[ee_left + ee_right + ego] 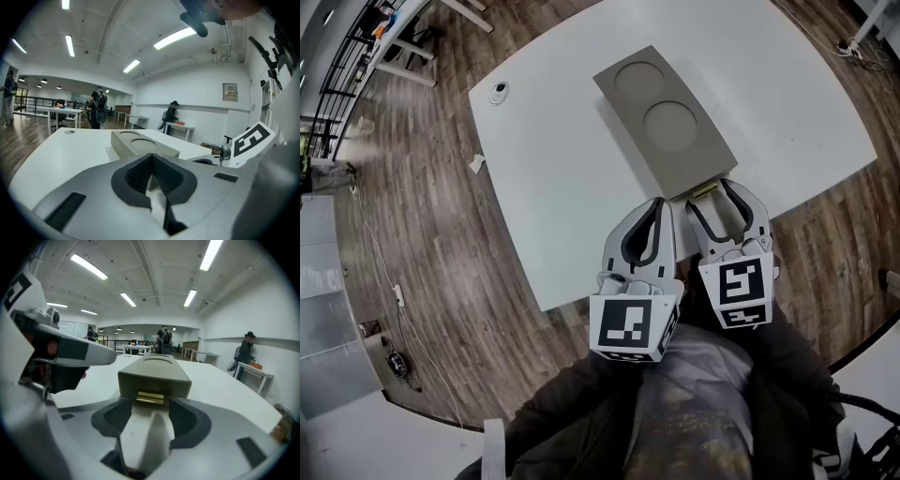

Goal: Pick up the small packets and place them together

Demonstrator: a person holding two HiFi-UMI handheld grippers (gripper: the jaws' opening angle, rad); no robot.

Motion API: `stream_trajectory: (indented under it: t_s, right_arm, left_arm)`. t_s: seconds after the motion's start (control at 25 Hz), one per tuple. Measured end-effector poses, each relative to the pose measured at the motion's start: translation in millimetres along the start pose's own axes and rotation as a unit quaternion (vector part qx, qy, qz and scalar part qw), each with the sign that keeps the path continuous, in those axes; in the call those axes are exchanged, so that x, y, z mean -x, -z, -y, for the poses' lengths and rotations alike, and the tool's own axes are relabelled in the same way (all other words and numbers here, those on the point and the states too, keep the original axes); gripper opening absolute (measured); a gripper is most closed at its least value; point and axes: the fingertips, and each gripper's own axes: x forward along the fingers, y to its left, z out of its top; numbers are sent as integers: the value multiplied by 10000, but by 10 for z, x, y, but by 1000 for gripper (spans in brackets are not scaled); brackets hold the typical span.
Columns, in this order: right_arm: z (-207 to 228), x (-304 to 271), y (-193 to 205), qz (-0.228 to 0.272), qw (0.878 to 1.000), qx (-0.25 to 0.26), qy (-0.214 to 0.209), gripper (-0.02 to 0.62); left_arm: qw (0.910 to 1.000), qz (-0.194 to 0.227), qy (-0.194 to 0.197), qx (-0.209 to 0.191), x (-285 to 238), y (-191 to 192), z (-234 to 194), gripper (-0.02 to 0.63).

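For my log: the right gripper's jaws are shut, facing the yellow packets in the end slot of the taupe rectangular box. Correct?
No. The right gripper is open, facing the yellow packets in the taupe rectangular box's end slot; the right gripper view shows it.

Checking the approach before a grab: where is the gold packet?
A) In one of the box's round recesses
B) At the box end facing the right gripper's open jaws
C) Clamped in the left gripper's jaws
B: the gold packet lies against the box's near end, ungripped, with the right gripper's jaws apart.
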Motion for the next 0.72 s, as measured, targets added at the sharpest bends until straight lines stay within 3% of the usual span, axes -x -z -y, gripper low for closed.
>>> stream_trajectory:
  t_s: [0.24, 0.36, 0.72]
  right_arm:
    - [61, -93, 42, -374, 9990, 15, 239, 245]
    - [39, -86, 50, -433, 9987, 187, 166, 192]
    - [30, -68, 48, -475, 9988, 88, 76, 186]
  left_arm:
    - [9999, -86, -11, 111, 5, -25, -46, 3]
    - [9999, -81, -26, 147, 1, -74, -53, 3]
    - [9996, -201, -80, 176, 49, -45, -100, 3]
